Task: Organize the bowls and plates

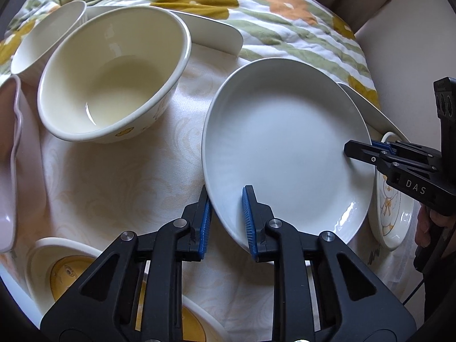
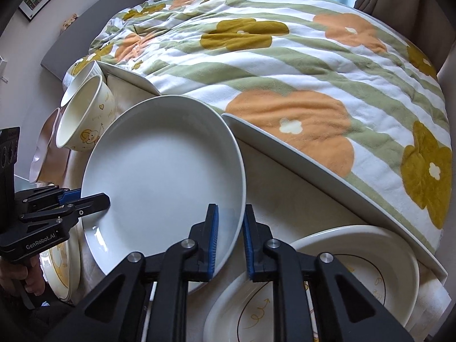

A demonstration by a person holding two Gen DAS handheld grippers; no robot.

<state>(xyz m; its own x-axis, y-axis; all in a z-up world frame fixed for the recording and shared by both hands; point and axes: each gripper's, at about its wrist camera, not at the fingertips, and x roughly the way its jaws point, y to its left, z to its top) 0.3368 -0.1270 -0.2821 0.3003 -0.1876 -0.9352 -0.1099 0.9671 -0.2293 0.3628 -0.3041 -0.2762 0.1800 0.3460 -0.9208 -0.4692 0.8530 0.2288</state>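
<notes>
A wide pale grey plate point(image 1: 285, 148) lies on the cream tablecloth, tilted a little. My left gripper point(image 1: 226, 211) is shut on its near rim, one blue pad inside the plate and one outside. In the same view my right gripper point(image 1: 359, 149) clamps the opposite rim. In the right wrist view the grey plate point(image 2: 159, 176) fills the middle. My right gripper point(image 2: 230, 219) is shut on its right rim there, and my left gripper point(image 2: 94, 198) holds the rim at the left edge.
A cream bowl point(image 1: 111, 77), a ribbed white bowl point(image 1: 45, 40) and a pink dish point(image 1: 8, 148) stand left. Yellow-printed plates point(image 1: 65, 270) lie near, a duck plate point(image 1: 390, 208) right. Oval line-drawn plates point(image 2: 356, 256) sit beside a white tray rim point(image 2: 313, 165) under a flowered quilt point(image 2: 285, 71).
</notes>
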